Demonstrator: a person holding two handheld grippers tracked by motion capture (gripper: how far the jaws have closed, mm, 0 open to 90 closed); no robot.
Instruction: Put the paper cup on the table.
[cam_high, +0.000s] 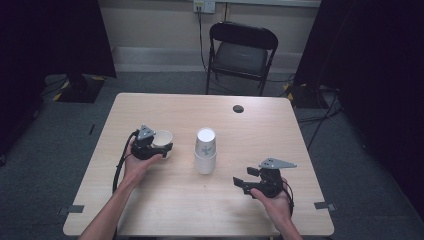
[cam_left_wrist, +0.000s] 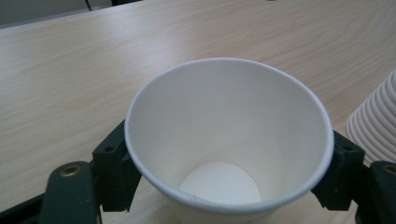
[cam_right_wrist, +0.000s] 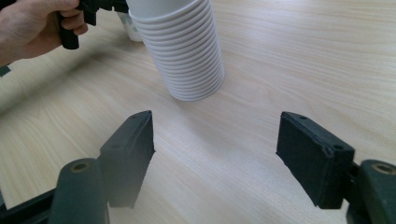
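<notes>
From above you see your left tongs (cam_high: 161, 148) set around a single white cup (cam_high: 163, 139) standing upright on the table (cam_high: 150, 107), left of the stack (cam_high: 205, 150) of upturned cups at the table's middle. The left gripper view adds what the high view hides: you look straight down into the cup (cam_left_wrist: 224, 140), empty to its round bottom, with one jaw at each side of its wall. The jaws stand about half open, close against the cup, but you cannot tell whether the pads press on it. The stack's ribbed edge (cam_left_wrist: 376, 126) sits just beside it at the right of that view.

The right gripper view shows the stack (cam_right_wrist: 187, 51) from low down, its rims layered and its base on the table, well ahead of your right tongs (cam_right_wrist: 215, 135). Those jaws stand wide, released, with only bare wood between them.

Your left hand (cam_high: 137, 162) reaches forward with the forearm angled in from the bottom edge. Your right hand (cam_high: 275, 200) rests near the table's front right, tongs (cam_high: 241, 184) pointing left towards the stack, well apart from it.
</notes>
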